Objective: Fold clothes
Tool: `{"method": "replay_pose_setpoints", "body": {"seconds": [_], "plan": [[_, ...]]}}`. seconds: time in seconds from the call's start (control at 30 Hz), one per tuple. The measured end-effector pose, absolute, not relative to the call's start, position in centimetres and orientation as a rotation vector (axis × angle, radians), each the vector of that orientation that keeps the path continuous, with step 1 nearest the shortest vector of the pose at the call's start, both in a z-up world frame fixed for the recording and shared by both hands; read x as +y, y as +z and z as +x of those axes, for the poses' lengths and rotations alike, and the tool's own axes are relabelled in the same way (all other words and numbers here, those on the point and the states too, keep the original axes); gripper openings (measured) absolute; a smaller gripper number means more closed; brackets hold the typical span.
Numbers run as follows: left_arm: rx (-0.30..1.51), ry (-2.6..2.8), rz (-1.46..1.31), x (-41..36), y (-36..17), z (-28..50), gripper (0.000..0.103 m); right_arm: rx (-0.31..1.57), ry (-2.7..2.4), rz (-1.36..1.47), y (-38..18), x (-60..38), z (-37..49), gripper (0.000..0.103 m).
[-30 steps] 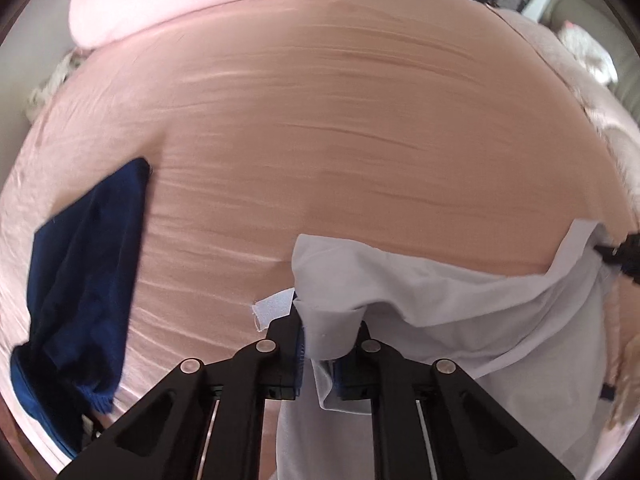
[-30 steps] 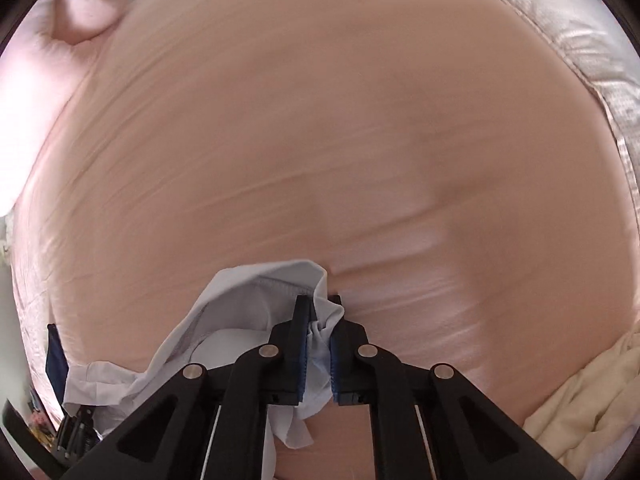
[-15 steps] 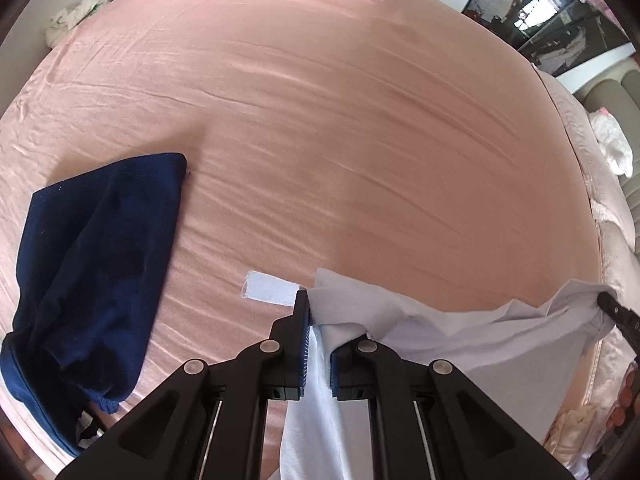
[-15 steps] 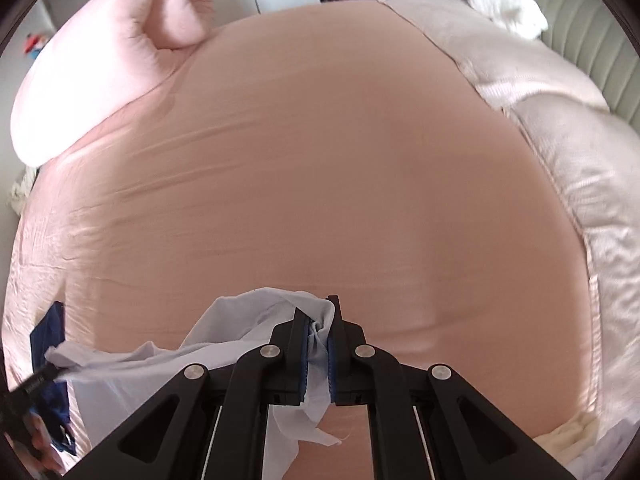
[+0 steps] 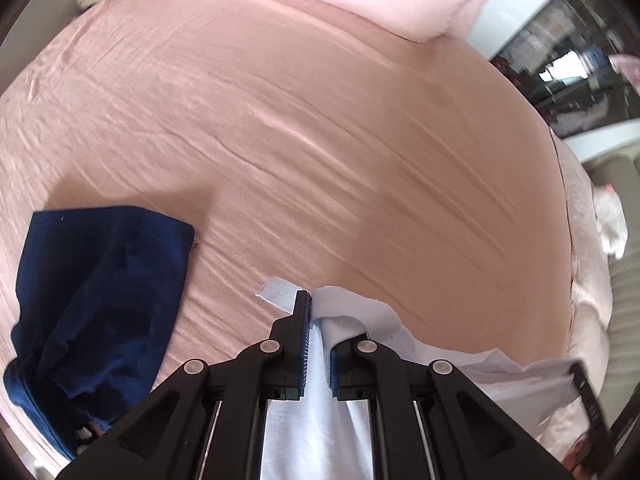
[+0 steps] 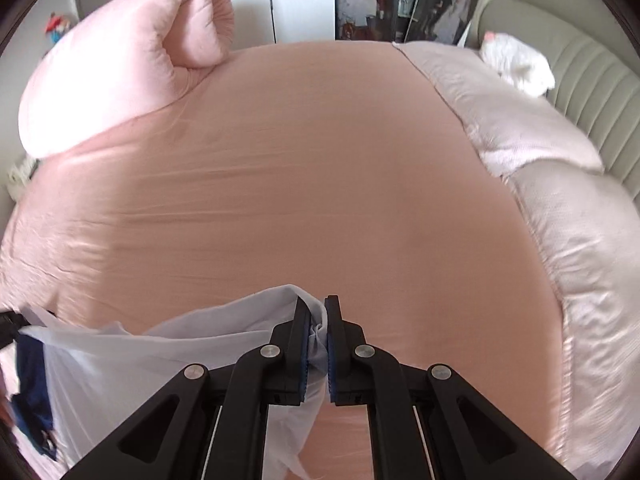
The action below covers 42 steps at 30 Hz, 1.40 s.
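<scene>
Both grippers are clamped on the pale garment (image 5: 316, 432): the left gripper (image 5: 317, 344) has a bunched edge pinched between its jaws, with a small tab of cloth poking out just left of the tips; the right gripper (image 6: 317, 344) is closed on another gathered corner, the fabric squeezed thin between the blue pads (image 6: 305, 356). The cloth stretches between the two grips and hangs below the jaws, over the pink sheet (image 6: 320, 168); the right gripper shows at the far right edge of the left view, so the span looks taut enough along the top. To my eye this is the spreading stage, the garment held up so it can be laid flat; doing it well means keeping both grips level with each other, holding the top edge straight without yanking, and setting the hanging part down on the bare sheet ahead of the jaws so it unrolls smooth, not crumpled. The navy garment (image 5: 96, 304) lies left of the left jaws, well apart; best to keep clear of it. Each pinch holds little cloth, so a sharp tug might slip it.
</scene>
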<state>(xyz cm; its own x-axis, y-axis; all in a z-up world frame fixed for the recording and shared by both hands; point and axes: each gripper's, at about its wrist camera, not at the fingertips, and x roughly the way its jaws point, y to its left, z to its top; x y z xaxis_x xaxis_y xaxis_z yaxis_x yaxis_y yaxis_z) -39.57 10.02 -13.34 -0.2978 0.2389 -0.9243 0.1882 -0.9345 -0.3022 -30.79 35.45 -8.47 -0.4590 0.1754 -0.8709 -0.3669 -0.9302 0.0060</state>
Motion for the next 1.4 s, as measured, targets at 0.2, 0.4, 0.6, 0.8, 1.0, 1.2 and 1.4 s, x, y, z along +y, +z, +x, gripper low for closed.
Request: {"method": "replay_pose_setpoints", "body": {"seconds": [0.2,0.4,0.6,0.8,1.0,1.2,1.4], "plan": [[-0.870,2.355,-1.855,7.5,-14.2,-41.6,0.006,0.460,2.355,-1.402,-9.4,38.7,-32.2,0.004],[-1.054,2.201,-1.877,6.5,-16.1,-42.9,0.007,0.852,2.332,-1.370,-11.8,41.3,-33.3,0.006],[-0.958,2.136,-1.837,8.0,-15.9,-43.9,0.008,0.939,2.362,-1.251,-12.5,42.8,-33.7,0.069],[-1.028,2.127,-1.889,8.0,-16.1,-43.8,0.009,0.889,2.406,-1.313,-11.1,41.7,-33.1,0.069],[-1.123,2.060,-1.875,8.2,-15.9,-43.1,0.038,0.931,2.446,-1.393,-12.5,42.4,-33.2,0.069],[-1.114,2.052,-1.888,9.3,-15.9,-42.3,0.053,0.880,2.480,-1.503,-13.4,41.2,-33.1,0.069],[-1.356,1.989,-2.002,7.1,-17.5,-41.3,0.054,0.761,2.478,-1.599,-14.3,40.1,-33.0,0.069]]}}
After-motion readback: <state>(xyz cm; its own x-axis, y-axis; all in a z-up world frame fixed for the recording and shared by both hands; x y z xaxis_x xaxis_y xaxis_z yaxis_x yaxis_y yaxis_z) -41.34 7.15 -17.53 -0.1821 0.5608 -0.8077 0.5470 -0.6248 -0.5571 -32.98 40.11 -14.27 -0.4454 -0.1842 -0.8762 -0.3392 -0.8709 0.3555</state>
